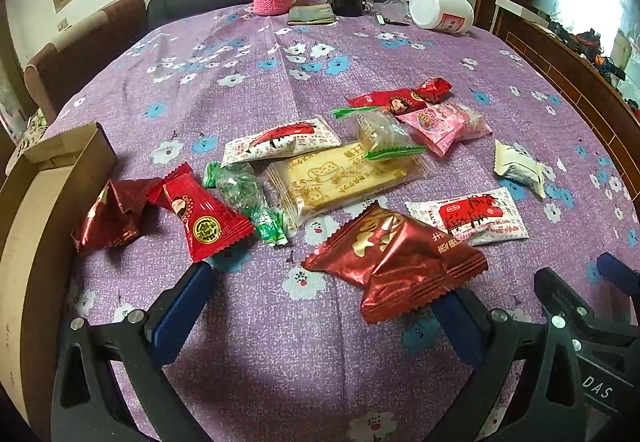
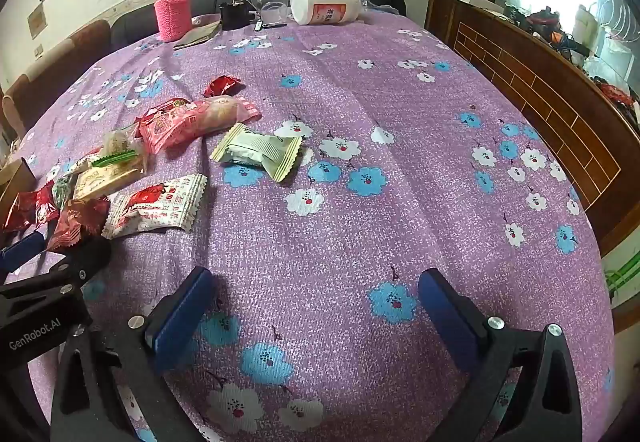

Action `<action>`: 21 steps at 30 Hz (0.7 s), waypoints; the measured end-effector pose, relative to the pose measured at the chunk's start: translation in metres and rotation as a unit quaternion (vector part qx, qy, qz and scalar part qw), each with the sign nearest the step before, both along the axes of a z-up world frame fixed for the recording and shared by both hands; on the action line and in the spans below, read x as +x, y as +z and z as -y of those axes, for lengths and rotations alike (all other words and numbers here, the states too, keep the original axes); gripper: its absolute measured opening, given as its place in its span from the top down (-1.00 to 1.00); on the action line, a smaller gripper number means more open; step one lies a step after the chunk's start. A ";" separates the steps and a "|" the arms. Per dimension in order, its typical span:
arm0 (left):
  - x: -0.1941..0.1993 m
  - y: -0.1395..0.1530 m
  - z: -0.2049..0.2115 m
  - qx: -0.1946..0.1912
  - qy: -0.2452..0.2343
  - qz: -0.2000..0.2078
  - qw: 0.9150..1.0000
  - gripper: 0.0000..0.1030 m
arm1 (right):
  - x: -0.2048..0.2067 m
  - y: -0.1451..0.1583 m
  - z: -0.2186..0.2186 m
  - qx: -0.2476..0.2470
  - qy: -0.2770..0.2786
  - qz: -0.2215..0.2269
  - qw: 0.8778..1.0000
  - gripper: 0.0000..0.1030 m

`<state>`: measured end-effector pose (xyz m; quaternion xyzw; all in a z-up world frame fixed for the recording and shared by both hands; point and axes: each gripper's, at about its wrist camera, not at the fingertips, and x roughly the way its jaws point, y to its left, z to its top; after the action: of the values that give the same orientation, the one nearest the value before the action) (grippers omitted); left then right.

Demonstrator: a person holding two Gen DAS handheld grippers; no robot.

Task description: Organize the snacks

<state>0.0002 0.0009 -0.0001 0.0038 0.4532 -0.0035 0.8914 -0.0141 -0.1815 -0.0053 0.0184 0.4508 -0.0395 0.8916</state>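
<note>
Loose wrapped snacks lie scattered on the purple floral-cloth tabletop (image 1: 280, 342): a dark red foil packet (image 1: 394, 262) nearest, a yellow cracker pack (image 1: 340, 178) mid-pile, a pale green-white packet (image 2: 258, 152) apart to the right. An open cardboard box (image 1: 24, 202) sits at the left edge. Left gripper (image 1: 326, 306) fingers spread wide, holding nothing. Right gripper (image 2: 316, 310) fingers likewise wide, over bare cloth.
</note>
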 end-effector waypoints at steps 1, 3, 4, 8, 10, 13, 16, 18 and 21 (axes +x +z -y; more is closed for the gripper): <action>0.000 0.000 0.000 0.000 0.000 0.000 1.000 -1.00 | 0.000 0.000 0.000 0.000 0.000 0.000 1.000 -0.98; 0.000 0.000 0.000 0.000 0.000 0.000 1.000 -1.00 | 0.000 0.000 0.000 0.000 0.000 0.000 1.000 -0.98; 0.000 0.000 0.000 0.000 0.000 0.000 1.000 -1.00 | 0.000 0.000 0.000 0.000 0.000 0.000 1.000 -0.98; 0.000 0.000 0.000 0.000 0.000 0.000 1.000 -1.00 | 0.000 0.000 0.000 0.000 0.000 0.000 1.000 -0.98; 0.000 0.000 0.000 0.000 0.000 0.000 1.000 -1.00 | 0.000 0.000 0.000 0.000 0.000 0.000 1.000 -0.98; 0.000 0.000 0.000 0.000 0.000 0.000 1.000 -1.00 | 0.000 0.000 0.000 0.000 0.000 0.000 1.000 -0.98; 0.000 0.000 0.000 0.000 0.000 0.000 1.000 -1.00 | -0.001 0.000 -0.001 0.000 0.000 0.000 1.000 -0.98; 0.000 0.000 0.000 0.000 0.000 0.000 1.000 -1.00 | 0.000 -0.001 0.000 0.001 -0.009 0.000 1.000 -0.98; 0.000 0.000 0.000 0.000 0.000 0.000 1.000 -1.00 | 0.002 -0.001 0.001 0.003 -0.013 0.000 1.000 -0.98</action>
<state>0.0001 0.0008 -0.0001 0.0041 0.4531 -0.0034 0.8915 -0.0124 -0.1822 -0.0059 0.0270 0.4504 -0.0501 0.8910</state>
